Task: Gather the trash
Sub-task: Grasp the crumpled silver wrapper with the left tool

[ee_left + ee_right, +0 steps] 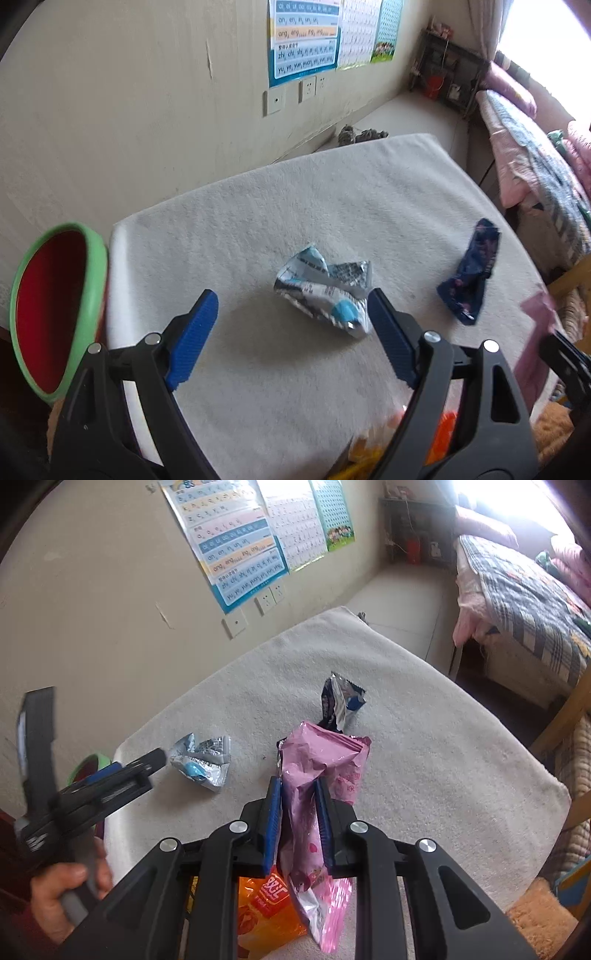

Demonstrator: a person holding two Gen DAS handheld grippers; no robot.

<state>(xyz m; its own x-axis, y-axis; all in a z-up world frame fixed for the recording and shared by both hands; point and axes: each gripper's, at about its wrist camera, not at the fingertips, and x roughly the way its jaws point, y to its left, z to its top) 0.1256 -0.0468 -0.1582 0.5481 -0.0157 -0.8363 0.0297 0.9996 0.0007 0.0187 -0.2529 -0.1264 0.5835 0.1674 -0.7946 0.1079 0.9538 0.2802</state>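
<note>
Right now the right gripper [297, 794] pinches a pink wrapper [325, 760] above the white cloth-covered table [332, 192]. Left gripper [291, 306] jaws spread wide beside a crumpled silver-blue wrapper [325, 288] lying mid-table; dark blue wrapper [469, 277] lies apart, red bin [51, 314] at table edge

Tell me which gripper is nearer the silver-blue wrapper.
Left. The left gripper hangs open right at the silver-blue wrapper; the right gripper, clamping the pink wrapper, sits off to its side.
</note>
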